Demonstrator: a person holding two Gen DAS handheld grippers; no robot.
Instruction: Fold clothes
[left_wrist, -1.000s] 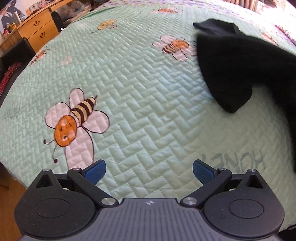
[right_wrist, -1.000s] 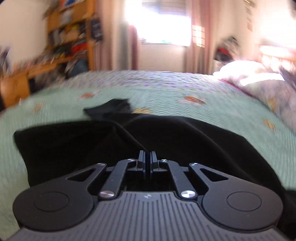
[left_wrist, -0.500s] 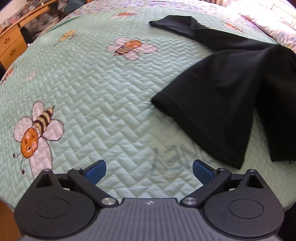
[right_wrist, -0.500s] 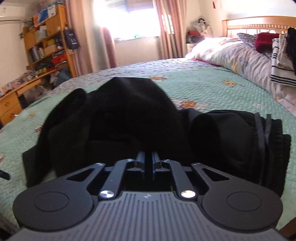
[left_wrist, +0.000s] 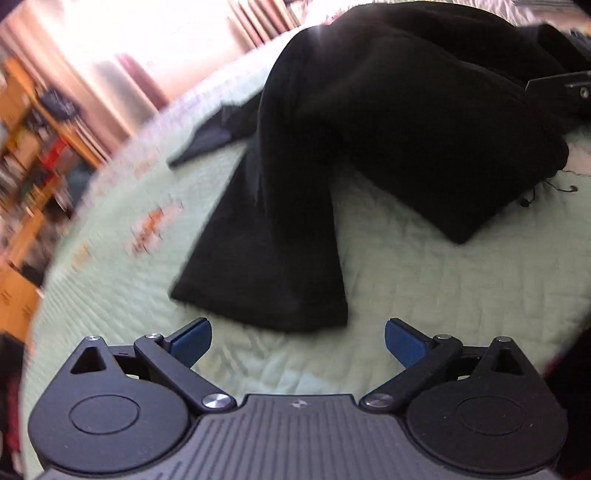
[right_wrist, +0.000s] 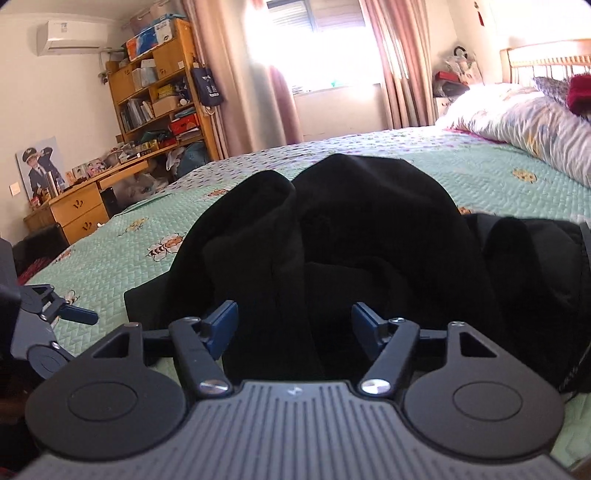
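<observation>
Since the earlier frame: both of my grippers have shifted over the bed; my right gripper, pressed together on the black cloth a second ago, has let go, and my left view has rolled, so the room now tilts.
Right gripper (right_wrist: 293, 325): jaws are opening; a fold of the black garment (right_wrist: 369, 236) lies between the blue pads (right_wrist: 221, 325), and the pads do not press on it.
Left gripper (left_wrist: 297, 341): spread wide, nothing between the pads, only quilt beneath; it hangs just short of the near hem of the flared black panel. In the right view it shows at the left edge (right_wrist: 62, 314).
Garment position: heaped on the near part of the bed, close to the near edge; one flat panel spreads toward the left gripper, a bulkier fold lies toward the right edge, and a dark strip reaches toward the far edge.
Quilt (right_wrist: 122, 258): pale green, stitched in a zigzag pattern, printed with bees (right_wrist: 166, 247).
Pillows (right_wrist: 517, 122): piled at the head of the bed, right side.
Containers: wooden shelf unit (right_wrist: 159, 96) by the far wall, compartments holding boxes and books; contents too small to tell further. Drawer desk (right_wrist: 77, 210) beside it, drawers shut, small items on top.
Dark bag (right_wrist: 207, 86): hangs on the shelf side, white marks on it.
Writing: none I can read; left view blurred.
</observation>
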